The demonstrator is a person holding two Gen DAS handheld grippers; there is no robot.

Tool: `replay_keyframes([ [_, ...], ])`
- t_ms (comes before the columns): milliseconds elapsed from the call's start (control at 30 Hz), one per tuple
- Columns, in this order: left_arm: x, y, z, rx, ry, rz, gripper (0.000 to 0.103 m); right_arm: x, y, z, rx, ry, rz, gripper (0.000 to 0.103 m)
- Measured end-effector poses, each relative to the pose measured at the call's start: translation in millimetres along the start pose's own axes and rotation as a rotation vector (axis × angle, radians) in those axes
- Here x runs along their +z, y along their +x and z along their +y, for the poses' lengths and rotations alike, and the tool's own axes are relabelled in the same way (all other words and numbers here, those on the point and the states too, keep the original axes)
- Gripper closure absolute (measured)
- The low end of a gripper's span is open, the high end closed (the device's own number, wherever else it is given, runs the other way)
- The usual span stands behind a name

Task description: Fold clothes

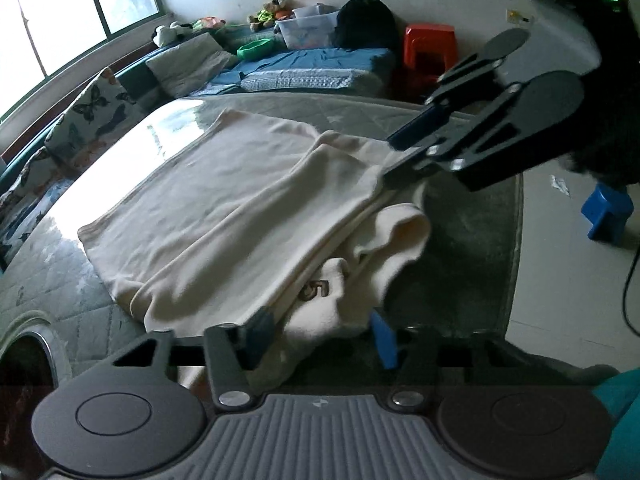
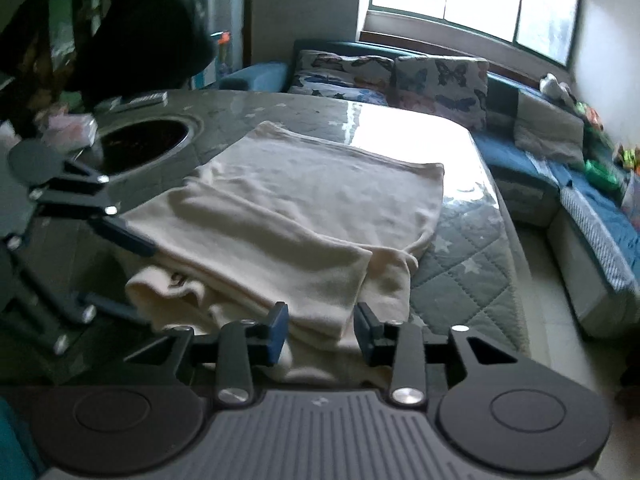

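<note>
A cream garment [image 1: 224, 208] [image 2: 312, 200] lies folded in layers on the quilted grey table cover [image 1: 472, 220] [image 2: 460, 272]. A lower layer with a brown print sticks out at the near edge. My left gripper [image 1: 322, 338] [image 2: 144, 280] stands open around that near edge, with the cloth bunched between its blue pads and one pad apart from it. My right gripper [image 2: 322, 332] [image 1: 394, 156] is open at the other end of the same fold. The top layer's corner lies loosely between its fingers.
A round dark opening [image 2: 148, 140] [image 1: 24, 356] is set into the table beyond the garment, with small packets [image 2: 68, 128] beside it. A sofa with butterfly cushions [image 2: 440, 80] [image 1: 92, 108] lines the window side. A red stool [image 1: 430, 48] and a blue stool [image 1: 606, 212] stand on the floor. A person in dark clothes [image 2: 136, 32] stands behind.
</note>
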State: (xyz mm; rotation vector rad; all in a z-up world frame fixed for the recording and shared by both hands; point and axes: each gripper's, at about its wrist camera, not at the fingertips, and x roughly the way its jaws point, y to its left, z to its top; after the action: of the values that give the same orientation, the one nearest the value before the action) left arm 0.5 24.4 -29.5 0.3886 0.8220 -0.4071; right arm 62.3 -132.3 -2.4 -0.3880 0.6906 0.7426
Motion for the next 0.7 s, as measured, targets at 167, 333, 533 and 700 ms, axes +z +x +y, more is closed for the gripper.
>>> replay_keyframes([
  [167,1,-7,10,-0.021,-0.029,-0.038,0.086,-7,-14,10,-0.012,-0.107,0.015,0.054],
  [333,12,-17,35,-0.058,-0.118,-0.078,0.088,-18,-18,22,0.002,-0.210,0.024,0.046],
  [533,17,-16,52,-0.100,-0.188,-0.073,0.088,-21,-1,35,-0.026,-0.304,-0.060,0.036],
  [700,13,-13,53,-0.108,-0.205,-0.058,0.084,-14,18,35,-0.026,-0.281,-0.079,0.064],
])
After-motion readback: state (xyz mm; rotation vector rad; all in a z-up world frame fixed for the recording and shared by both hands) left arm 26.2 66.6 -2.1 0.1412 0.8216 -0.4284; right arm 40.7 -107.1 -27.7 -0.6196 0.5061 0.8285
